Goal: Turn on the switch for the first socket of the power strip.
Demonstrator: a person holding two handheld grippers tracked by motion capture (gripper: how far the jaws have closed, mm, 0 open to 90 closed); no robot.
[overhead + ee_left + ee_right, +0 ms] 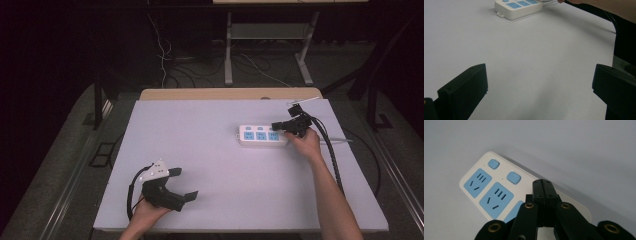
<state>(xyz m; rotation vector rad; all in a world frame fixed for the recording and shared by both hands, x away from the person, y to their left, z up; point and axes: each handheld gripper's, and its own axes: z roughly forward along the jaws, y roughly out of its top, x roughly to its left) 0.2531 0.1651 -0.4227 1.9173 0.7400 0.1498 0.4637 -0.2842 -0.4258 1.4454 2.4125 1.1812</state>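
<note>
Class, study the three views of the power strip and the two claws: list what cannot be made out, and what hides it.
1. Right gripper view: the power strip's third socket and switch, covered by the shut right claw.
2. Same view: whether the claw tip touches the strip, hidden by the claw itself.
3. Left gripper view: the strip's far end, cut off by the top edge.
4. High view: socket details, too small.

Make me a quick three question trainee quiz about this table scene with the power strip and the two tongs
1. True or false: the right tongs are shut.
2. Which tongs sit over the power strip? A left, B right.
3. Fill in: the left tongs rest open over the bare ____.

Key: 1 true. 2 B, the right tongs reach over the strip's right end. 3 table.
</note>
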